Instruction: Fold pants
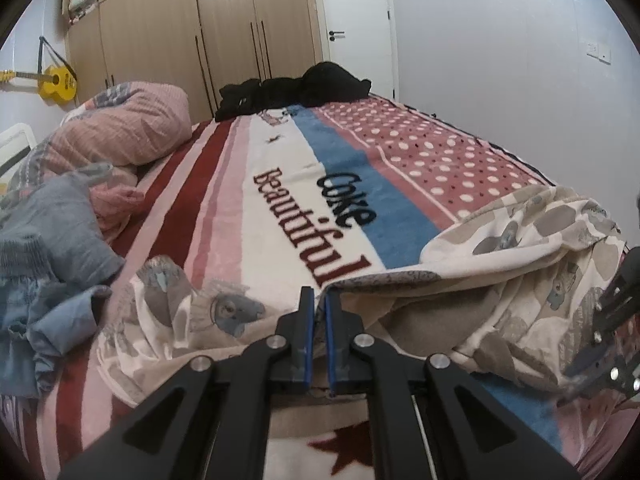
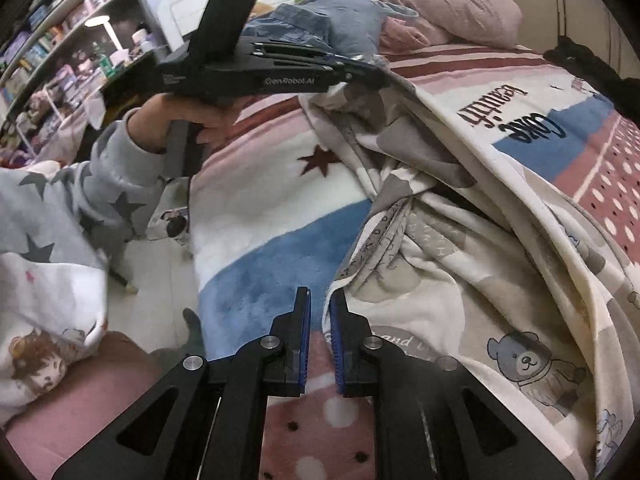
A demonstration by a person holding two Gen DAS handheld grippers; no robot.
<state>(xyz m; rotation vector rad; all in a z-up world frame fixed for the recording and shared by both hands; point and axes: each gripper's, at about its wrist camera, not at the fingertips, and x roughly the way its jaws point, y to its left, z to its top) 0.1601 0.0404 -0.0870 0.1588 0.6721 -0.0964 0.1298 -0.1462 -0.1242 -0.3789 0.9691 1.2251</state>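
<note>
Pants [image 1: 500, 264] lay bunched on bed blanket [image 1: 280, 208]. L gripper [image 1: 316, 300] clamped on pants' edge; R gripper [image 2: 320, 300] jaws slightly apart, empty, beside pants. Shelf [image 2: 60, 20] held bottles.

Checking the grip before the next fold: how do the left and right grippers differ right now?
The left gripper is shut on the cream bear-print pants, pinching an edge of the fabric; the right gripper stands slightly open with nothing between its pads, beside the pants. Both are black with blue pads and point downward at the bed.

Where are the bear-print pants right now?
The bear-print pants lie crumpled on the near right part of the striped blanket, one edge pinched in the left gripper.
</note>
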